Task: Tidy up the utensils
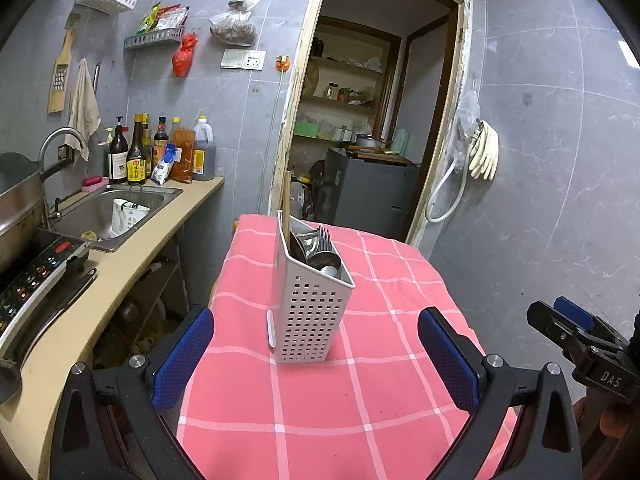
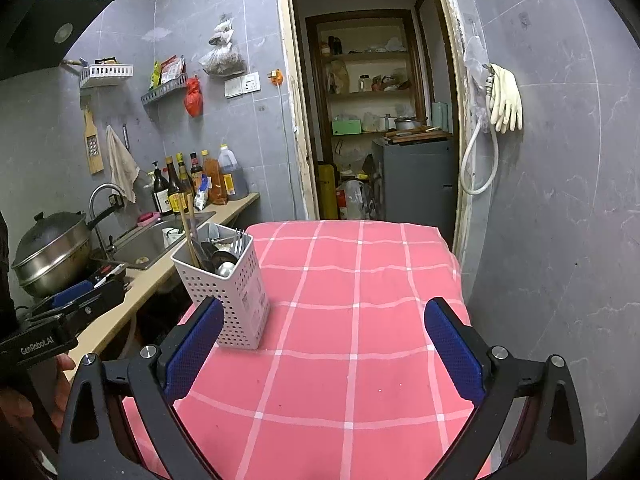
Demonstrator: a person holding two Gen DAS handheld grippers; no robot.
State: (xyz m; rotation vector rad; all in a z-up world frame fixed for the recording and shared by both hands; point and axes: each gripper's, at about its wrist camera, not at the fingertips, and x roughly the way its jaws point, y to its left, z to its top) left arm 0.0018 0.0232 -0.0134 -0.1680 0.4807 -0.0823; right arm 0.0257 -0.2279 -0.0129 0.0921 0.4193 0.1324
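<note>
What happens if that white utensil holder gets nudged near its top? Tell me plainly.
The white utensil holder is tall on a small base, standing on soft pink cloth, so it probably tips rather than slides. The metal utensils and chopsticks rising above its rim likely make it top-heavy. Its perforated plastic walls look stiff, likely light when empty.

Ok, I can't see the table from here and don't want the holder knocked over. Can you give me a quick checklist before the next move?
1. Utensil holder upright on the tablecloth: ok.
2. Fork, spoons and chopsticks inside the holder: ok.
3. Left gripper open, nothing between its pads: ok.
4. Right gripper open, holding nothing: ok.
5. No loose utensils on the visible cloth: ok.
6. Right gripper's left finger clear of the holder: cannot tell.
</note>
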